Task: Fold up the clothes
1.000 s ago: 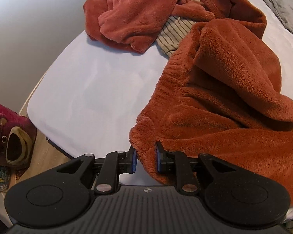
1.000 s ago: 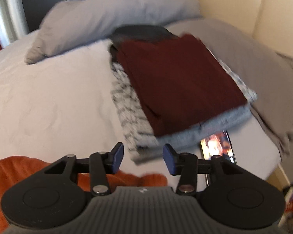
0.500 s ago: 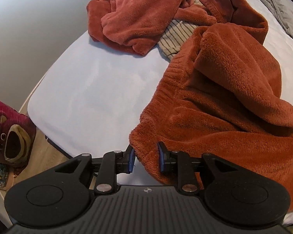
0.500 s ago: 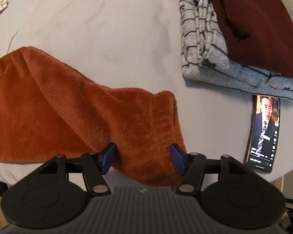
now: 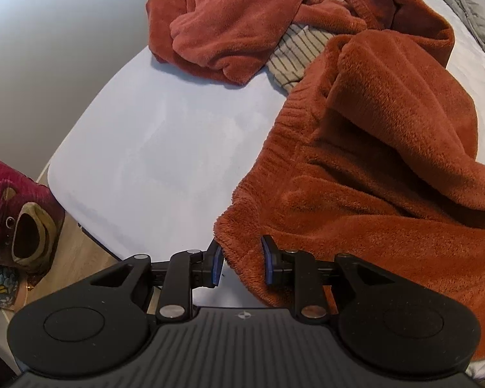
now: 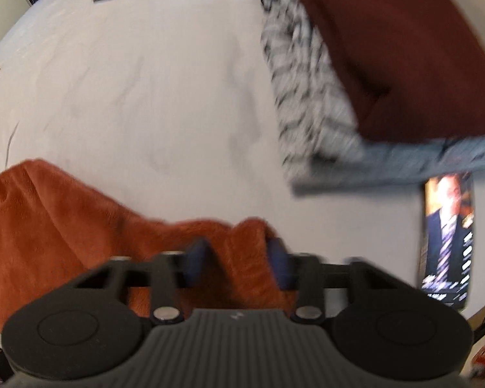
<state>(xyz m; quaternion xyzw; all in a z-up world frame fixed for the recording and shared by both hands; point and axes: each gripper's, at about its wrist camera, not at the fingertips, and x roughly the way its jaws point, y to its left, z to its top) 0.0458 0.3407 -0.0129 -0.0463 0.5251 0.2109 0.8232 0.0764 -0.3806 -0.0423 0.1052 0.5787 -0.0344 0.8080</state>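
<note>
Left gripper [image 5: 241, 260] sat at the near edge of the pale sheeted bed [image 5: 165, 148], its blue pads clamped on a corner of the rust-orange fleece garment [image 5: 371, 174]. That garment lay spread and rumpled over the right half of the mattress in the left wrist view, ribbed band running up its left edge. Beyond it, a second bundle of rust-orange fleece [image 5: 229, 26] lay heaped at the far edge, with a beige striped cloth [image 5: 297, 51] partly tucked under both.

A pink plush bear [image 5: 13, 220] sat on the floor to the left of the bed.

Right gripper [image 6: 235, 263] was over another edge of the orange fleece [image 6: 48, 226], jaws closing, a fold of fleece between the pads; picture blurred, so whether they pressed it could not be told. To the right: a folded stack, dark maroon garment [image 6: 404, 58] on top of a grey black-patterned one [image 6: 307, 97], and a lit phone [image 6: 446, 242] just beside it.
</note>
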